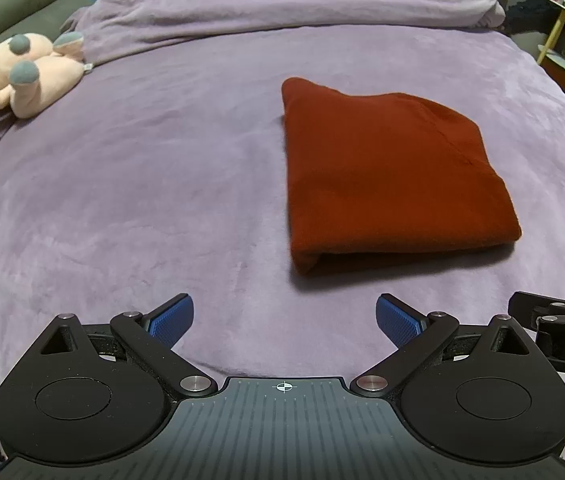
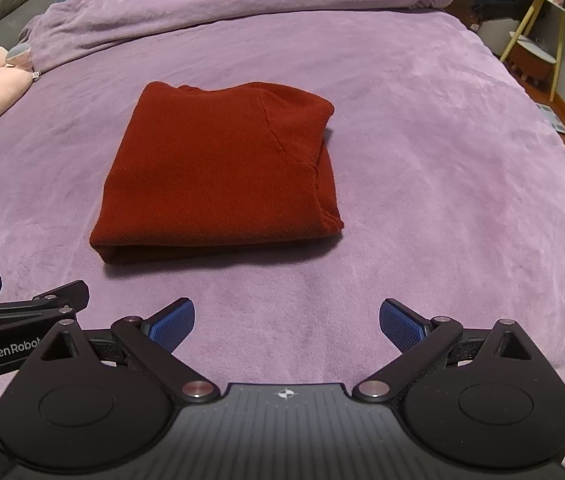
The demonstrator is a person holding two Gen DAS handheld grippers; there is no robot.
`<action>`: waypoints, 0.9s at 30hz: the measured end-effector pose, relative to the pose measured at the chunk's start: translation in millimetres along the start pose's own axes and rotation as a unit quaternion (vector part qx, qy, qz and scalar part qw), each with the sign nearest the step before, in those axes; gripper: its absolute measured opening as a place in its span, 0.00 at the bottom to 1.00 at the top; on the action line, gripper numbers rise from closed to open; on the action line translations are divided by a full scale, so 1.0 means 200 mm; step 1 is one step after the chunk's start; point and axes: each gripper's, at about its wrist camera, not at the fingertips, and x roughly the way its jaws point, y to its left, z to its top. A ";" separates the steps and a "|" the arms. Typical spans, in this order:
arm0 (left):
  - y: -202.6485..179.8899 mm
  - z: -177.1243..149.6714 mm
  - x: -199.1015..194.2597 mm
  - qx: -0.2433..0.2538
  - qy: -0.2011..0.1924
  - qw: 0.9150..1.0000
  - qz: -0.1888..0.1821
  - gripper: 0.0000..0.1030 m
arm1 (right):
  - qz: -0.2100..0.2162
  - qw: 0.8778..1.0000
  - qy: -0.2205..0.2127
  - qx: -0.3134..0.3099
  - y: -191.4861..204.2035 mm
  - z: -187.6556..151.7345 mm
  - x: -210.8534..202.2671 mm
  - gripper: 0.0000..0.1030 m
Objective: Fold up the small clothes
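A dark red knit garment (image 1: 386, 168) lies folded into a neat rectangle on the purple bed cover (image 1: 142, 200). It also shows in the right wrist view (image 2: 222, 168). My left gripper (image 1: 284, 316) is open and empty, held back from the garment's near edge and to its left. My right gripper (image 2: 286, 320) is open and empty, held back from the garment's near edge and to its right. Neither gripper touches the cloth. The left gripper's body shows at the left edge of the right wrist view (image 2: 22, 320).
A pink plush toy (image 1: 26, 76) lies at the far left of the bed. A bunched purple blanket (image 1: 282, 4) runs along the far side. A small yellow-legged side table (image 2: 538, 28) stands off the bed's right side. The bed's near edge is just below the grippers.
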 end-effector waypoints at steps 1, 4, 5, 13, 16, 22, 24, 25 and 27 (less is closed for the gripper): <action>0.00 0.00 0.00 0.001 0.000 1.000 0.000 0.98 | 0.000 1.000 0.000 0.000 0.00 0.00 0.00 0.96; 0.00 0.00 0.00 0.002 0.001 1.000 0.001 0.98 | 0.001 1.000 0.001 -0.001 0.00 0.00 0.00 0.96; 0.00 0.00 0.00 0.001 0.002 1.000 0.001 0.98 | 0.001 1.000 0.001 -0.001 0.00 0.00 0.00 0.96; 0.01 0.00 0.00 0.001 0.005 1.000 0.002 0.98 | 0.001 1.000 0.001 -0.002 0.01 0.01 0.00 0.96; 0.01 0.00 0.00 0.001 0.005 1.000 0.002 0.98 | 0.001 1.000 0.002 -0.003 0.01 0.01 0.00 0.96; 0.01 0.00 0.01 -0.002 0.007 1.000 0.002 0.98 | 0.000 1.000 0.002 -0.005 0.02 0.01 0.00 0.96; 0.02 0.00 0.01 -0.002 0.009 1.000 0.002 0.98 | -0.001 1.000 0.002 -0.004 0.02 0.01 0.00 0.96; 0.02 0.00 0.02 -0.002 0.009 1.000 0.002 0.98 | -0.002 1.000 0.003 -0.004 0.02 0.01 0.01 0.96; 0.02 0.00 0.02 -0.001 0.009 1.000 0.002 0.98 | -0.005 1.000 0.002 -0.006 0.02 0.01 0.01 0.96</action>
